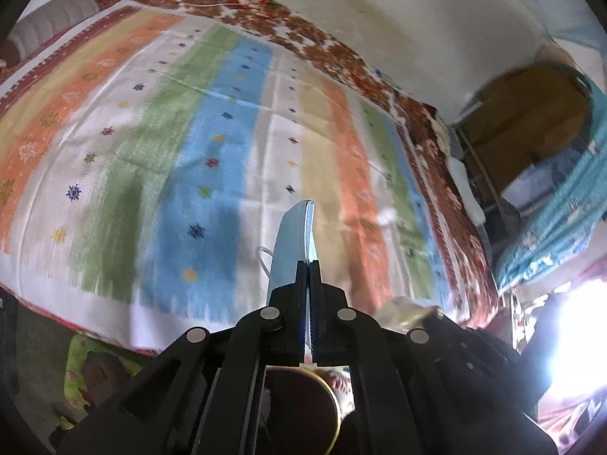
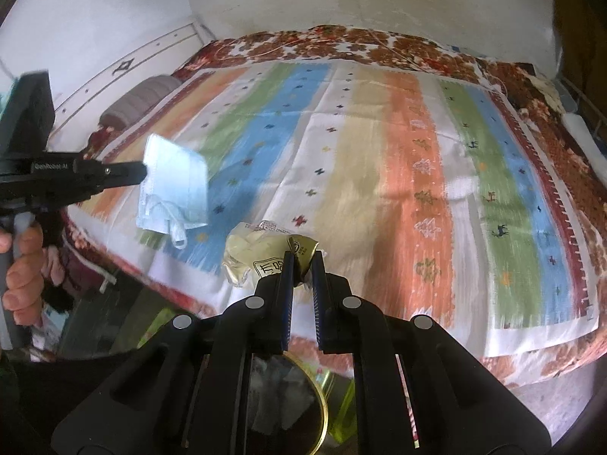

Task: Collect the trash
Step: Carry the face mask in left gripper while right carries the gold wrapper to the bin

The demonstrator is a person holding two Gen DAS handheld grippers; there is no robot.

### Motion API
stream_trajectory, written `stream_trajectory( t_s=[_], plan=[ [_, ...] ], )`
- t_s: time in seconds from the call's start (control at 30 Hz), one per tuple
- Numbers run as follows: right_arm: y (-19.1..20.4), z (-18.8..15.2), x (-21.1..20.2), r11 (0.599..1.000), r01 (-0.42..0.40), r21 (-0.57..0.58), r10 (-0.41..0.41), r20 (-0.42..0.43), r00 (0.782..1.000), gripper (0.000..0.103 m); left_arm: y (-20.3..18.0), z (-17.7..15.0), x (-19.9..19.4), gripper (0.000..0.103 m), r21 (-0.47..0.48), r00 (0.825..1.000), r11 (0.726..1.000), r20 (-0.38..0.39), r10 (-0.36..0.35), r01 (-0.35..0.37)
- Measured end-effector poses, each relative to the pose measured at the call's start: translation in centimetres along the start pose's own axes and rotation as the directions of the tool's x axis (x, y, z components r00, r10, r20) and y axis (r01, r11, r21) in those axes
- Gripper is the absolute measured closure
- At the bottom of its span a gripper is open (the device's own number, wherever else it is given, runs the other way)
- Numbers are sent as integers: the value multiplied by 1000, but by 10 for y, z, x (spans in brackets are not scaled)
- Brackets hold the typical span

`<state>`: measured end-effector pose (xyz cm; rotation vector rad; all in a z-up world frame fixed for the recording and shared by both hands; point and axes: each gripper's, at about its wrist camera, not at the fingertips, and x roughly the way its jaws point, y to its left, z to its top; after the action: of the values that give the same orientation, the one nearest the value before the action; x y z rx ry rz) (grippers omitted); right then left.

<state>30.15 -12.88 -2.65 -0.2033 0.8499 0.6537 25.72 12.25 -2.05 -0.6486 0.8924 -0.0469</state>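
My left gripper (image 1: 308, 263) is shut on a light blue face mask (image 1: 294, 242), held edge-on above the striped bedspread (image 1: 170, 144). In the right wrist view the same mask (image 2: 174, 185) hangs from the left gripper (image 2: 144, 172), its ear loops dangling. My right gripper (image 2: 305, 256) is shut on a crumpled pale yellow wrapper (image 2: 258, 254) with printed text, held above the near edge of the bed. The wrapper also shows in the left wrist view (image 1: 408, 309). A round dark bin with a gold rim (image 2: 322, 409) sits below the grippers.
A grey bolster pillow (image 2: 146, 93) lies at the bed's far left. A small white scrap (image 1: 387, 216) lies on the orange stripe. A cardboard box (image 1: 531, 121) and blue cloth (image 1: 561, 220) stand right of the bed. A wall runs behind the bed.
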Motion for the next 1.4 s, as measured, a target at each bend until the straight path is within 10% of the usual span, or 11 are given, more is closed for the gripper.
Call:
stream_trajectory(
  t_s=[1.4],
  plan=[
    [48,-150,-6,996,84,0,-80,-295,952,92,-19,-170,-3,102,28,965,993,-235,118,-115]
  ],
)
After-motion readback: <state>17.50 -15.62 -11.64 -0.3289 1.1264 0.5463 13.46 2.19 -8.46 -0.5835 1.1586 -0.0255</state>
